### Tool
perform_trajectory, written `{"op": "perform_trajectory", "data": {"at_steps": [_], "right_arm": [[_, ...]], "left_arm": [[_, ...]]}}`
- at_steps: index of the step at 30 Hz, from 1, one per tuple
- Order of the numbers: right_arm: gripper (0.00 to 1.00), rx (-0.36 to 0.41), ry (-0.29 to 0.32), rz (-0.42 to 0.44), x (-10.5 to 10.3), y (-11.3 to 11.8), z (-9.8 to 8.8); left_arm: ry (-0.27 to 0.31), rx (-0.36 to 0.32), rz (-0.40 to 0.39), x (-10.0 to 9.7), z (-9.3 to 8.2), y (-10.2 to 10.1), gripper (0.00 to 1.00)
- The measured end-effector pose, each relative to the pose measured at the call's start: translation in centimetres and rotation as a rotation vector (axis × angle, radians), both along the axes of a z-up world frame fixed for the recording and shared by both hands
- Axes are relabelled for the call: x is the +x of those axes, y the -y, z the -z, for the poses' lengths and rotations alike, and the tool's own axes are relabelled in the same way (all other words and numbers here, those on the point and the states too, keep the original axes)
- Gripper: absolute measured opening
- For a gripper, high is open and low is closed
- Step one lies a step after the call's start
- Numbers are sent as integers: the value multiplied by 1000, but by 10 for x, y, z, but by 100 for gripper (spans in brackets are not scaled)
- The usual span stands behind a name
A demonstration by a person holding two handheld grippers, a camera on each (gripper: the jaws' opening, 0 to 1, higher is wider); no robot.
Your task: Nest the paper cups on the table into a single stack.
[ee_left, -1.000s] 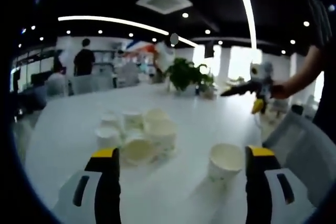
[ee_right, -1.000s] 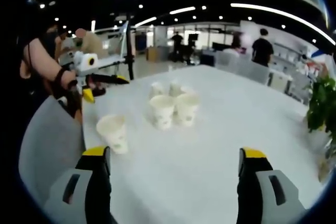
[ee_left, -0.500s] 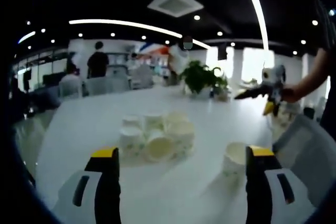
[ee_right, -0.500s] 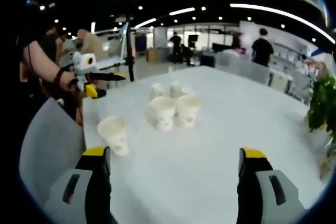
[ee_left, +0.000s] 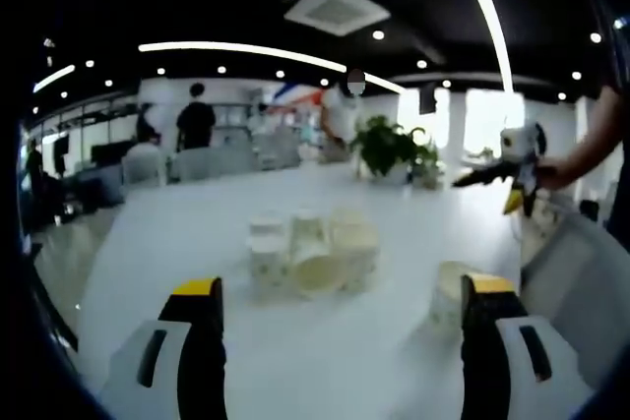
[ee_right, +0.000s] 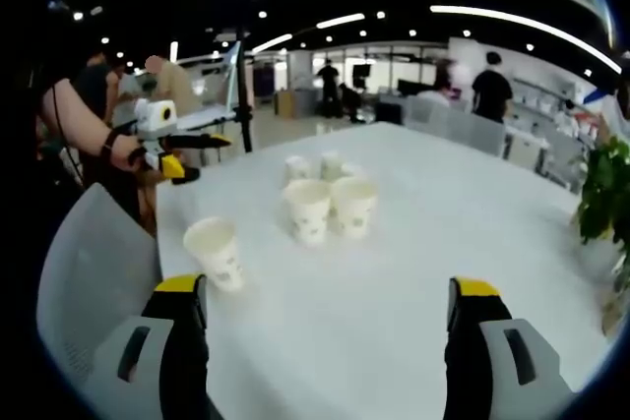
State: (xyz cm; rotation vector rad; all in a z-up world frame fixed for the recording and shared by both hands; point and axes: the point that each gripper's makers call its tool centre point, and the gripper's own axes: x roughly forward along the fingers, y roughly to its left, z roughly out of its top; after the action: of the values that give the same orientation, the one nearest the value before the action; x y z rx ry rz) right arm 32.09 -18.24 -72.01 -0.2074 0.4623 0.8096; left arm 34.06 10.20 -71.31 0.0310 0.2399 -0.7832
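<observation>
**Cups still loose, nothing stacked yet**

Cups (ee_right: 325, 199) bunched in a tight cluster near mid-table (ee_right: 413, 282), mouths up, touching or nearly so. One stray cup (ee_right: 215, 251) off by itself toward the near edge, well apart from the bunch. Same layout in the left gripper view: cluster (ee_left: 315, 248) dead ahead, loner (ee_left: 448, 292) tucked just behind the right-hand finger.

Left gripper (ee_left: 335, 341) up above the table with fingers spread wide, nothing between them. Right gripper (ee_right: 320, 341) same deal, wide and empty. Probably hanging back like that to line up on a first pick. Left one also visible in the right gripper view (ee_right: 182, 156), out past the table edge beside a grey chair (ee_right: 84, 263).

Best guess: grab the loner first, since it has room around it, then drop it into a cluster cup. Plant (ee_left: 389, 150) at the far end, out of the way.
</observation>
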Motion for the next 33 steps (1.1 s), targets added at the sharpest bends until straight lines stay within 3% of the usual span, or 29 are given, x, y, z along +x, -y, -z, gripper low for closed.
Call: {"op": "perform_trajectory", "data": {"at_steps": [3, 16, 26, 33], "right_arm": [[100, 1, -3, 1, 0, 0, 1], [100, -6, -9, -5, 11, -4, 5], [100, -20, -1, -14, 34, -8, 5], [100, -18, 10, -49, 55, -25, 0]], "left_arm": [[-24, 4, -13, 0, 6, -7, 98], [-20, 6, -6, 6, 7, -18, 98], [-23, 0, 0, 8, 11, -18, 98], [-30, 1, 3, 6, 15, -18, 98]]}}
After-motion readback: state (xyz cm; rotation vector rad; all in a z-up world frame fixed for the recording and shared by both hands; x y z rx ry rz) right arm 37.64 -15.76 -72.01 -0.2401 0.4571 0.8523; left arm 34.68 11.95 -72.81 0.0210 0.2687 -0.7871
